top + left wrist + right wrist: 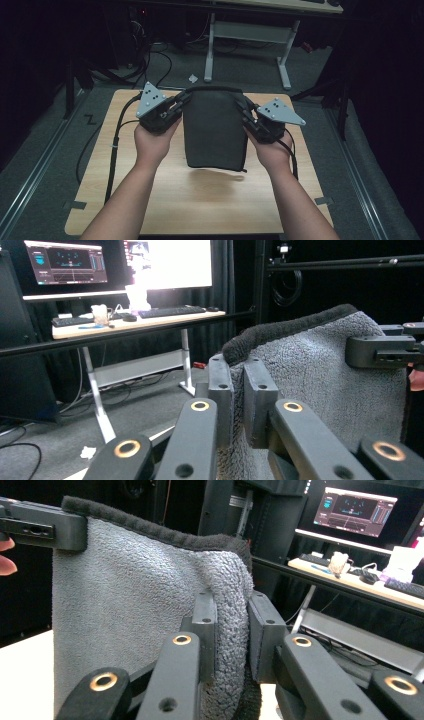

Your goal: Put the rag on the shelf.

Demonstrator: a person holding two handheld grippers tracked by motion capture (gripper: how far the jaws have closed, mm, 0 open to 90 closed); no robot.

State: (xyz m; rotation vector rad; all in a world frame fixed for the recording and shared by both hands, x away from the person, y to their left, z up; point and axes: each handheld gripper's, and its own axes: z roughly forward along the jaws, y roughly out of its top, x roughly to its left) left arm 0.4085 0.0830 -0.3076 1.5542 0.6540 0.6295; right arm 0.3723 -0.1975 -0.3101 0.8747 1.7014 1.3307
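A dark grey towel (pixel 215 127) hangs above the wooden table (pixel 165 200), stretched between my two grippers by its top corners. My left gripper (pixel 181 101) is shut on the towel's top left corner. In the left gripper view its jaws pinch the fluffy grey towel (pixel 325 370) at my left gripper (pixel 238 390). My right gripper (pixel 247 112) is shut on the top right corner. In the right gripper view the towel (pixel 130 605) is bunched between the pads of my right gripper (pixel 231 630). The towel's lower edge hangs just off the tabletop.
The table's front half is bare wood, with the towel's shadow (pixel 215 177) on it. Behind it stands a white-legged desk (pixel 250 35) with monitors (pixel 67 262) and keyboards. Cables (pixel 112 150) trail off the table's left side onto the grey carpet.
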